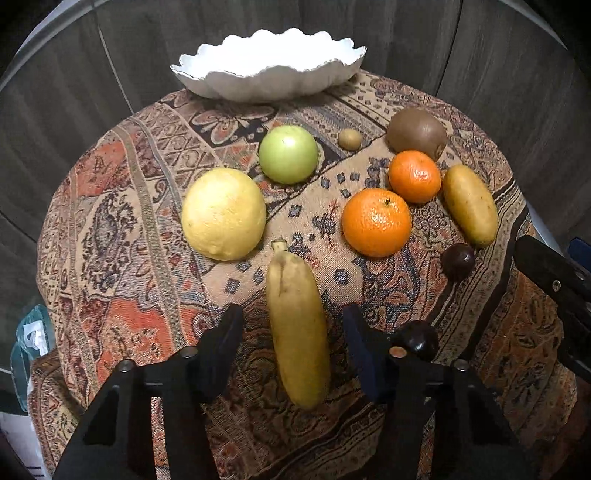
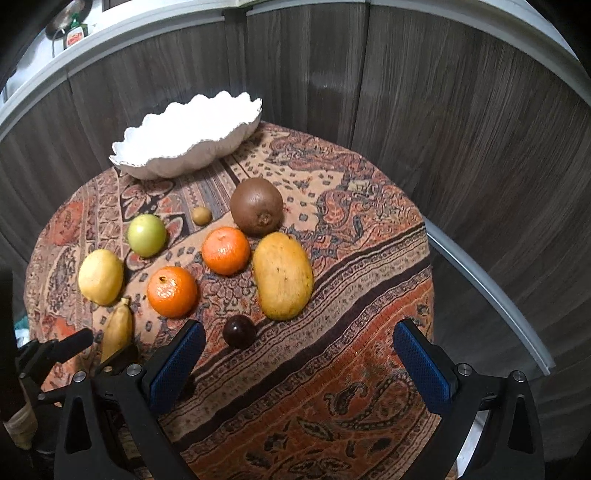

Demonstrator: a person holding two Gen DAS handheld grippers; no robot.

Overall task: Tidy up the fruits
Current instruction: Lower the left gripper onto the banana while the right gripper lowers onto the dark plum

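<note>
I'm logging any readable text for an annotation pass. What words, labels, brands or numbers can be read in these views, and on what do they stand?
No text can be read in either view.
Green bottle on the shelf, top left of the right wrist view: a red and white label, too small and blurred to read.
White bag at the left edge of the left wrist view: dark marks, not legible.
The fruits, the white bowl and the patterned tablecloth carry no lettering.
</note>
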